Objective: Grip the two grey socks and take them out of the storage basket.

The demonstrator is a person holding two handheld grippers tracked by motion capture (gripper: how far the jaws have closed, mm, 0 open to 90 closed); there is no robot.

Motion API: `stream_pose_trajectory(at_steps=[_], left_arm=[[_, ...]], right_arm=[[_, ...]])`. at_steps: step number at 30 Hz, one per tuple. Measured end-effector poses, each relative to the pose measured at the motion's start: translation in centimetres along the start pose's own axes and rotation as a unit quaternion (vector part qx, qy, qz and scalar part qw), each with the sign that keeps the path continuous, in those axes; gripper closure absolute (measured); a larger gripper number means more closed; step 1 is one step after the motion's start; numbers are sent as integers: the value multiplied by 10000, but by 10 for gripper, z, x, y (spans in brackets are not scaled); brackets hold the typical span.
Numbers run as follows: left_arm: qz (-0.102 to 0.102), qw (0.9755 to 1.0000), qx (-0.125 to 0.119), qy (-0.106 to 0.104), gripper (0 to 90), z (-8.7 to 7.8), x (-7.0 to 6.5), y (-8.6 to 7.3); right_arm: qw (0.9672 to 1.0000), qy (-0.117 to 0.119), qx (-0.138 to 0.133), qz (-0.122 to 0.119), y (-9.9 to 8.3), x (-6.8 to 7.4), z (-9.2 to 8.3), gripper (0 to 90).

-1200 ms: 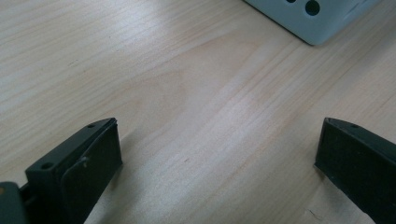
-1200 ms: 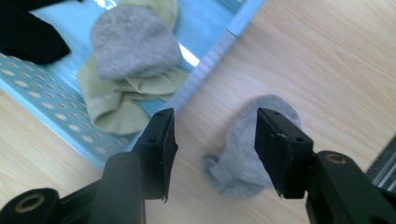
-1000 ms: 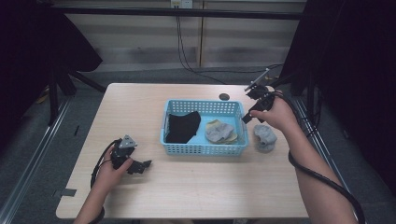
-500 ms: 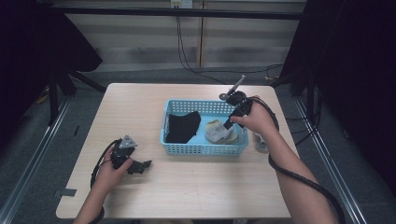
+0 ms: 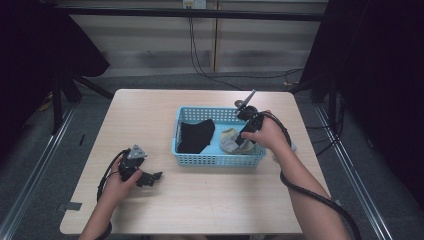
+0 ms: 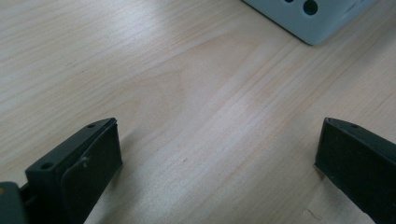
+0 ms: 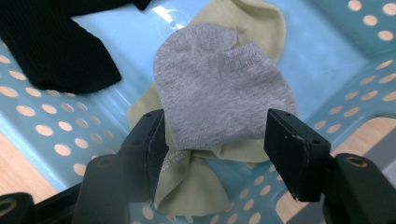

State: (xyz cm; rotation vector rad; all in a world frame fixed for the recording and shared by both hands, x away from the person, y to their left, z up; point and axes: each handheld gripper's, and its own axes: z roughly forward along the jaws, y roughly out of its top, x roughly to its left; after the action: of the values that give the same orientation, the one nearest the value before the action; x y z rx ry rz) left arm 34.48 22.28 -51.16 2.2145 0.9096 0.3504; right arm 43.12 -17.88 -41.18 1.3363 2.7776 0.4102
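Grey sock lies centre frame in the right gripper view, atop a pale green sock inside the blue basket. Right gripper has just been opening; its jaws straddle the sock's near edge without pinching it, probably lining up a pick. Left gripper rests spread on the table, lower left of the high view, out of the way.

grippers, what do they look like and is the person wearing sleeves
Both are black two-jaw tools. The left gripper carries a grey three-cornered plate on top; the right gripper has one too. A black cable trails along each forearm. The jaws are flat black blocks with small screw holes. Forearms are bare, no sleeves.
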Motion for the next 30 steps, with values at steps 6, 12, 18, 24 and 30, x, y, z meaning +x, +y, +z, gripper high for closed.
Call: stream_pose_trajectory(at_steps=[6, 12, 18, 24, 30], left_arm=[[6, 10000, 0, 15, 0, 0, 0, 0], [-20, 10000, -2, -9, 0, 0, 0, 0], [-17, 10000, -2, -8, 0, 0, 0, 0], [-23, 10000, -2, -9, 0, 0, 0, 0], [-23, 10000, -3, -7, 0, 0, 0, 0]], right_arm=[[9999, 49, 89, -21, 0, 3, 8, 392], [9999, 5, 134, -36, -1, 3, 14, 392], [9997, -49, 239, -59, -2, 4, 21, 394], [9993, -57, 375, -16, -4, 4, 28, 412], [9985, -159, 512, -88, -5, 4, 28, 547]])
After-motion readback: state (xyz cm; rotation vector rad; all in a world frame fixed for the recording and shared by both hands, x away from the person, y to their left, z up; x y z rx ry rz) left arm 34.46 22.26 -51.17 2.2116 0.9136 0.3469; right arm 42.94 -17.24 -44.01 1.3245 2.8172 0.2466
